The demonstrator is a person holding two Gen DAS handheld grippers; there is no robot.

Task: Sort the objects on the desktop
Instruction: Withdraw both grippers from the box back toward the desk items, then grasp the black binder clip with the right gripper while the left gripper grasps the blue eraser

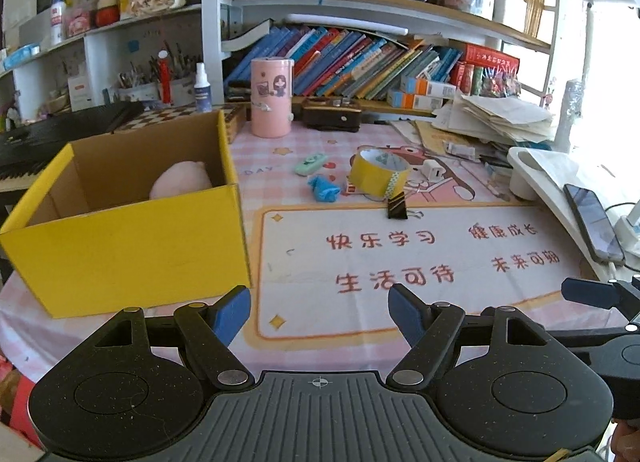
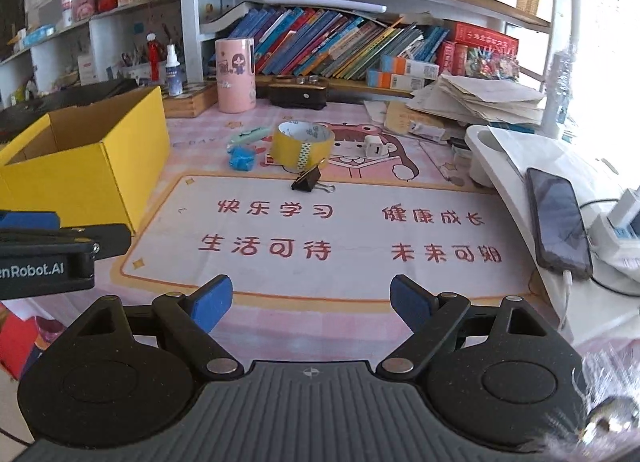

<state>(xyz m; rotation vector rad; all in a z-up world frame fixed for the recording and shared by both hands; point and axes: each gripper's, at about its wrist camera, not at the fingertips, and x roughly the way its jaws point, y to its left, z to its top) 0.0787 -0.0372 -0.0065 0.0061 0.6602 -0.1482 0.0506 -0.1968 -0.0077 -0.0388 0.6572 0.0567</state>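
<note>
at far left the yellow box [image 1: 124, 238] stands open on the surface [image 1: 400, 262], a pink soft toy [image 1: 182, 180] already inside. the left gripper [image 1: 320, 302] hovers low at the near edge with its fingers [image 1: 232, 312] spread and empty. ahead and a little right of it lie the loose things, well apart from the fingers: a blue wrapped piece [image 1: 323, 188], a green eraser-like item [image 1: 310, 164], the yellow tape roll [image 1: 378, 176], the black binder clip [image 1: 397, 206] nearest. the right gripper [image 2: 312, 302], fingers likewise spread and empty, looks more squarely lined up on the binder clip, whose long axis runs slantwise.
</note>
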